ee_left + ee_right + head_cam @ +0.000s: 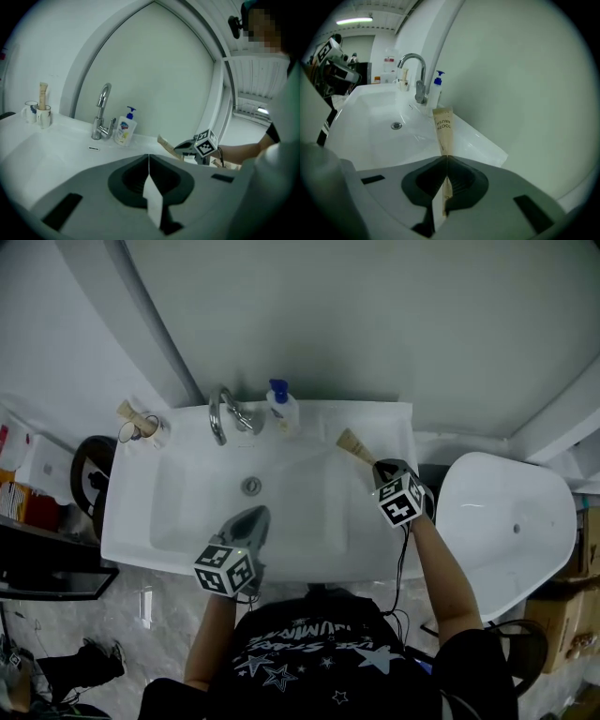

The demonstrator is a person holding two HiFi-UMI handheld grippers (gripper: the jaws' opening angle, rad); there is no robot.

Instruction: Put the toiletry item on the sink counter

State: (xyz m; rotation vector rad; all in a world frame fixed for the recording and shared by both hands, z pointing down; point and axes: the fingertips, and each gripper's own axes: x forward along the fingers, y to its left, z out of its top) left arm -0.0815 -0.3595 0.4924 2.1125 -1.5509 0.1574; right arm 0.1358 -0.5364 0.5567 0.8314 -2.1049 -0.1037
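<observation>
A tan toothbrush packet (pixel 444 130) sticks out from my right gripper (pixel 446 157), which is shut on its near end. In the head view the packet (pixel 354 445) hangs over the right part of the white sink counter (pixel 389 418), with the right gripper (pixel 380 467) just behind it. From the left gripper view the packet (pixel 166 145) shows at mid right, in front of the right gripper (pixel 186 149). My left gripper (pixel 253 518) is shut and empty above the basin's front edge; its jaws (pixel 149 157) meet with nothing between them.
A chrome tap (pixel 223 413) and a soap pump bottle (pixel 280 408) stand at the back of the sink. Two cups (pixel 141 425) with a tube sit at the back left corner. The drain (pixel 251 486) lies mid basin. A white bathtub (pixel 506 521) is to the right.
</observation>
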